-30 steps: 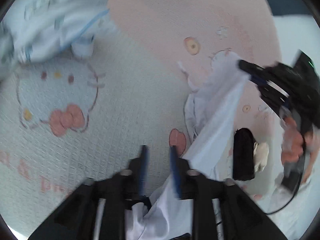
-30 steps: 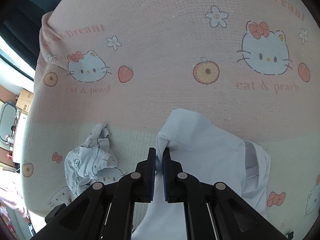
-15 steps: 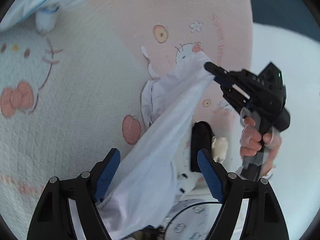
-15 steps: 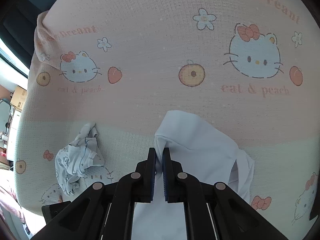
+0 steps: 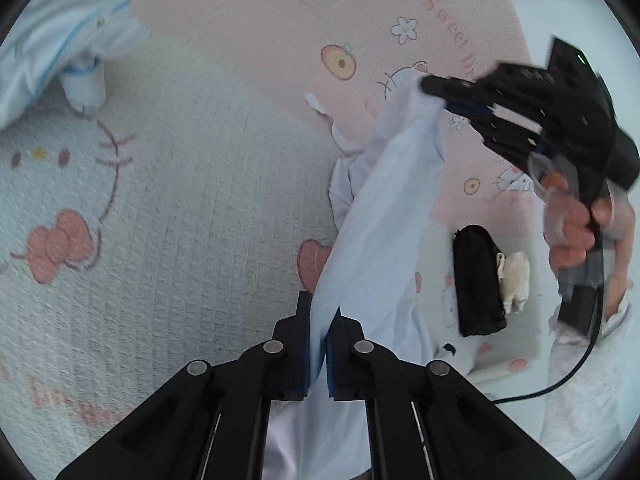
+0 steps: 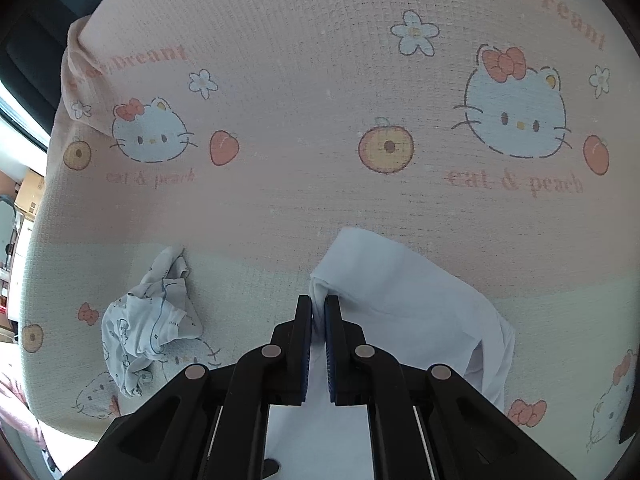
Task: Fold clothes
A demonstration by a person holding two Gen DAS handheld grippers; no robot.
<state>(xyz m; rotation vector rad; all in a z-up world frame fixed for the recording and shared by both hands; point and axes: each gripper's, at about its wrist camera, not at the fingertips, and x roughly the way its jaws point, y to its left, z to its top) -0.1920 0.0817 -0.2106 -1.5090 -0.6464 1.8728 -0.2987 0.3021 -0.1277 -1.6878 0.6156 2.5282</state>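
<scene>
- White thin garment (image 5: 384, 208) strung off the bed between both grippers, its lower part draped on the blanket (image 5: 180, 200); seen from the right wrist, it hangs to the right with a sleeve-like flap trailing
- Left gripper (image 5: 318, 344): jaws have just been closing and now pinch a fold of the white cloth near its near end; only a narrow strip sits between the pads
- Right gripper (image 6: 318, 320): jaws nearly together, clamped on a bunched corner at the far end of the cloth
- Risk: shallow bite on the left; a pull to tension the cloth would likely slide that fold out
- Risk: bunched corner on the right could mean layers are caught unevenly, so the garment would lie twisted when spread
- Risk: trailing flap may tuck under and crease the fold
- Surface: waffle-weave blanket, pink far half and pale green near half, printed with cats, peaches, bows
- Crumpled printed garment (image 6: 148, 320) lies well to the left; black folded item (image 5: 478, 280) and small cream piece (image 5: 514, 280) lie right
- Room: dark edge beyond the bed; cardboard boxes far left, blurred
</scene>
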